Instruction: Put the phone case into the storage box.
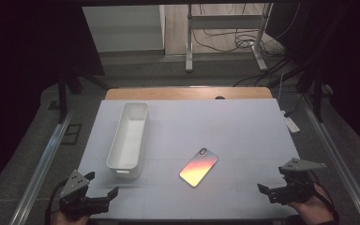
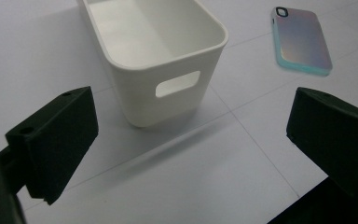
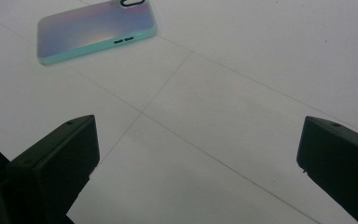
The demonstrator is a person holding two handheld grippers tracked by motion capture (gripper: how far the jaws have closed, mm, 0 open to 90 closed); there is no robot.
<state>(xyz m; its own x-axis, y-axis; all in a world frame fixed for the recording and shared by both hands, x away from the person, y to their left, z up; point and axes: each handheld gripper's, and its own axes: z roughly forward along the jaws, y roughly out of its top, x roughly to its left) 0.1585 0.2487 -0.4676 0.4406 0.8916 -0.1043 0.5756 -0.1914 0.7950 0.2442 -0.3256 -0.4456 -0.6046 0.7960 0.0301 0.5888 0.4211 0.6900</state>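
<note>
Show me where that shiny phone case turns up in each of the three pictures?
High view: phone case lies mid-table, right of the white bin.
Left gripper view: phone case at upper right, bin beside it.
Right gripper view: phone case at upper left.
Shared landmark: its black-ringed camera cutout.

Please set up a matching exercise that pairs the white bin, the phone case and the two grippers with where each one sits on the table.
Things:
1. white bin
2. phone case
3. left gripper
4. right gripper

Places:
A. near right corner of the table, jaws open
B. middle of the table, lying flat, camera cutout at its far end
C. left part of the table, standing upright and empty
D. near left corner of the table, jaws open

Pairs: 1-C, 2-B, 3-D, 4-A
</note>
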